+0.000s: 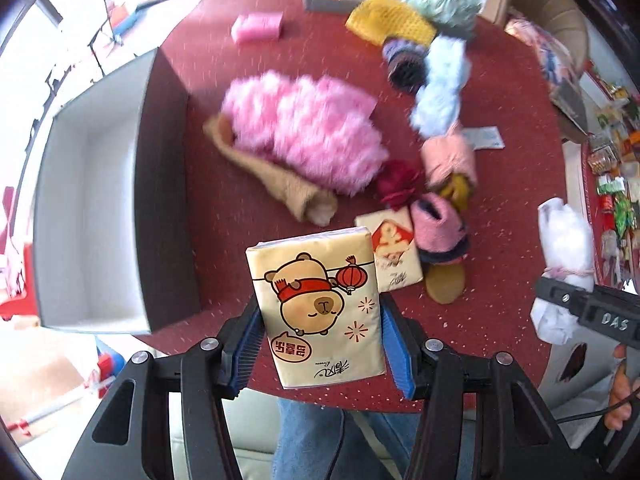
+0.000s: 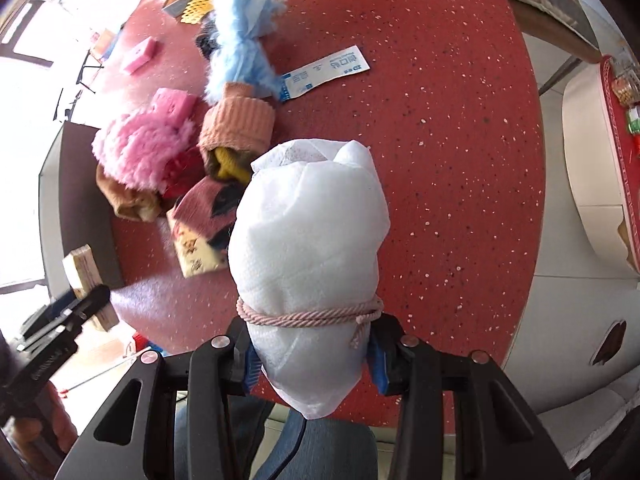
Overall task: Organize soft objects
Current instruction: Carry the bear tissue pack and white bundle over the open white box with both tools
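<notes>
The left hand-held gripper [image 1: 320, 344], low in the frame, grips a tissue pack [image 1: 318, 308] upright above the surface [image 1: 224, 264]. The right hand-held gripper [image 2: 312, 354] clamps a white bundle [image 2: 310, 240].

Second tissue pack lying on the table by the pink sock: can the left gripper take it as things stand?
Probably not yet. The left gripper is already shut on a capybara tissue pack, so its fingers are occupied. The second tissue pack lies just ahead, partly tucked under the pink sock.

Cream tissue pack [image 1: 320, 308] printed with a brown capybara in a red scarf; behind it, fluffy pink plush [image 1: 308, 136] on speckled red table [image 1: 500, 208].
</notes>
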Motion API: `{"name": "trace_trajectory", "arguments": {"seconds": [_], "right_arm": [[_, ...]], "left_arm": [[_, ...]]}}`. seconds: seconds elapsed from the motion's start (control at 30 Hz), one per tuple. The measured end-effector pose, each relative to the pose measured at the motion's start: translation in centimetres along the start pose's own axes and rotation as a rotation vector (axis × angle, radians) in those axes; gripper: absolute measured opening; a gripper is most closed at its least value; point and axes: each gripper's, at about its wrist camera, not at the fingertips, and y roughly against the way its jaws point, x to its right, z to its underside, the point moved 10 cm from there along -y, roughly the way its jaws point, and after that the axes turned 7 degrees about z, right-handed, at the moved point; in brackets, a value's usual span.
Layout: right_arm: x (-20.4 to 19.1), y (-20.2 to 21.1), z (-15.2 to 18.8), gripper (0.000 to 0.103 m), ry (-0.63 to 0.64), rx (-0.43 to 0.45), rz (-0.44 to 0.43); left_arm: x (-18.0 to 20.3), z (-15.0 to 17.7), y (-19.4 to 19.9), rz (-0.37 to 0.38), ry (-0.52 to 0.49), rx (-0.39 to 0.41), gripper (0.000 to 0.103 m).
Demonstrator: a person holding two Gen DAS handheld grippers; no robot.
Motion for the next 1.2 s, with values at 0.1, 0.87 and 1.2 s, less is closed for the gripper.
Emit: {"name": "trace_trajectory", "arguments": {"seconds": [0.1, 0.87, 1.2], "right_arm": [[-0.7, 1.0, -0.3, 0.046, 0.031, 0.015, 0.004], [-3.8, 5.9, -2.5, 0.047, 0.118, 0.127, 0.021], [-3.1, 5.9, -2.0, 0.048, 0.102, 0.123, 0.03]], "left_arm": [[-1.0, -1.2, 2.4, 0.002, -0.021, 0.035, 0.056], [-4.0, -3.5, 10.0, 0.005, -0.007, 0.169, 0.056], [-4.2, -2.8, 9.6, 0.016, -0.002, 0.152, 0.056]]}}
